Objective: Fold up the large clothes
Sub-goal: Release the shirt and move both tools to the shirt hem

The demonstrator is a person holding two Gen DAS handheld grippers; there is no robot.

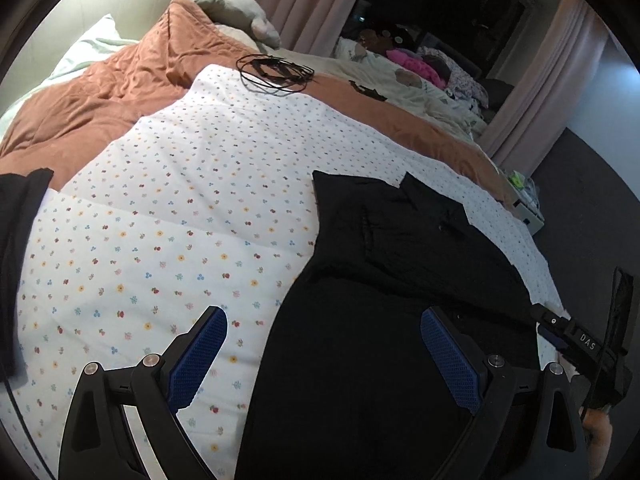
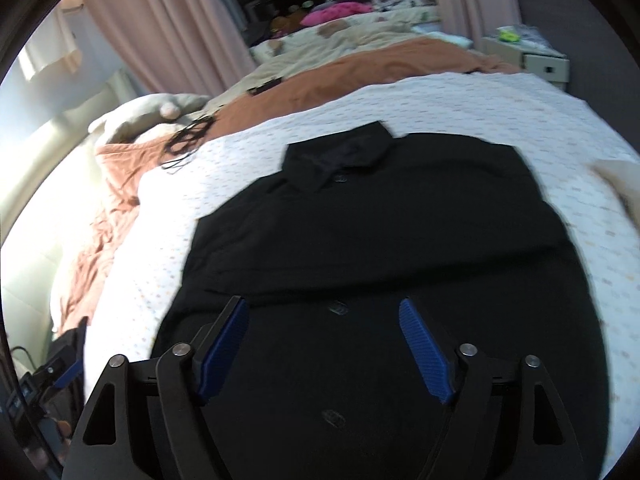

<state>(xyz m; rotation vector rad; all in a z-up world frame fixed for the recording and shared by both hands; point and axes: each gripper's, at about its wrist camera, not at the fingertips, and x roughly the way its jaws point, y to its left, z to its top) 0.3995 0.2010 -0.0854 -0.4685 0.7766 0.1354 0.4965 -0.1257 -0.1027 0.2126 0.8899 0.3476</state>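
Observation:
A black collared shirt [image 1: 400, 280] lies flat on a white floral sheet [image 1: 180, 220], buttons up, collar at the far end. In the right wrist view the shirt [image 2: 380, 240] fills the middle, its sleeves folded in. My left gripper [image 1: 324, 320] is open and empty, hovering over the shirt's left edge. My right gripper [image 2: 324, 308] is open and empty above the shirt's lower part. The right gripper also shows at the right edge of the left wrist view [image 1: 576, 340].
An orange quilt [image 1: 120, 84] and pillows [image 1: 232, 8] lie beyond the sheet, with black cords [image 1: 276, 72] on it. A dark garment [image 1: 20, 240] lies at the left edge. A small white cabinet [image 2: 536, 60] stands past the bed. Pink curtains [image 2: 168, 20] hang behind.

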